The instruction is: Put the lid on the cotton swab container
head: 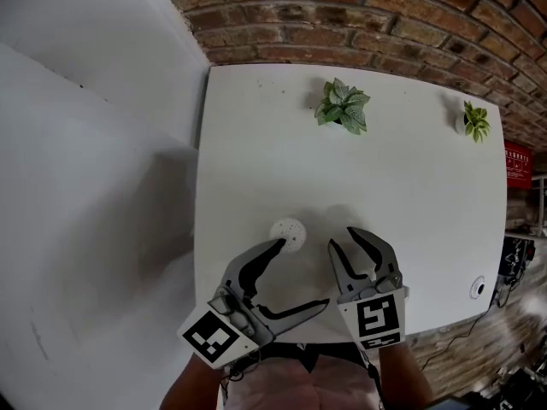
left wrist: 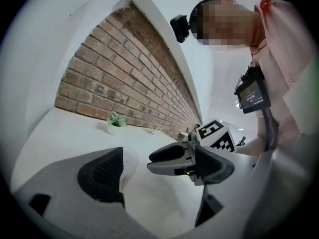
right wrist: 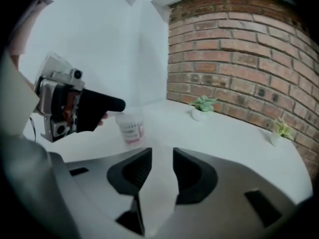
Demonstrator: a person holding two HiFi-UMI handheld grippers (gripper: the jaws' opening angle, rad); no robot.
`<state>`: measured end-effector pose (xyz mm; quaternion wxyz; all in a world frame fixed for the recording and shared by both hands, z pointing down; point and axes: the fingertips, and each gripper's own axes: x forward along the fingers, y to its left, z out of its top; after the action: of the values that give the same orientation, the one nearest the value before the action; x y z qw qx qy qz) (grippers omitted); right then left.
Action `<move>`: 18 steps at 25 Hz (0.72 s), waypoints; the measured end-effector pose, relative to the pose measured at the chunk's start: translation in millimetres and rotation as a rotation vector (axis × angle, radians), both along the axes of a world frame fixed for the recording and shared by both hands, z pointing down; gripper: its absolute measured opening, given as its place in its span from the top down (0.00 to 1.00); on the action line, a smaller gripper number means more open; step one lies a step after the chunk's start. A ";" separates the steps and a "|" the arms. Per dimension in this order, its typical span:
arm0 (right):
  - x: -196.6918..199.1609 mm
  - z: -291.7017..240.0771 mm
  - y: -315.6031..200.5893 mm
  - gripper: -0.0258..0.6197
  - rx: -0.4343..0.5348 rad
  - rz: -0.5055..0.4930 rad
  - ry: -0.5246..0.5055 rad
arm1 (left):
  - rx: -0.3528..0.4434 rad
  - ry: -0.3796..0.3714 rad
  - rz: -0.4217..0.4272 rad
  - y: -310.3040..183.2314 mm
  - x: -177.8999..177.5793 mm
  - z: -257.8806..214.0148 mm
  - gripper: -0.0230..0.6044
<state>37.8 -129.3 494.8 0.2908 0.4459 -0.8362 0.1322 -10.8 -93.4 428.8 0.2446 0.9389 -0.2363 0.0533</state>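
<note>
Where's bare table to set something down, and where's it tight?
Free: the middle of the white table, from the cotton swab container out to the large potted plant and small potted plant, plus the right side. Tight: the near edge, where the left gripper and right gripper crowd the container.

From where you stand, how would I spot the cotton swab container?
Find the white table below the brick wall. Near its front edge, beside the left gripper's fingers, stands the cotton swab container. Unlike the two leafy plants, it's a small pink-labelled tub.

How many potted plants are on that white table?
2. The bigger plant sits near the far edge, centre; the smaller plant by the far right corner. None appear hidden.
</note>
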 end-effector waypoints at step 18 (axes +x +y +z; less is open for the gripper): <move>-45.9 -56.9 -29.3 0.65 0.011 -0.130 -0.292 | 0.018 0.013 0.028 -1.5 1.2 -2.4 0.24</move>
<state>-8.1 -158.6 437.9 0.1715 0.3682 -0.8974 0.1721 -9.6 -94.9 426.3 0.2370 0.9445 -0.2221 0.0486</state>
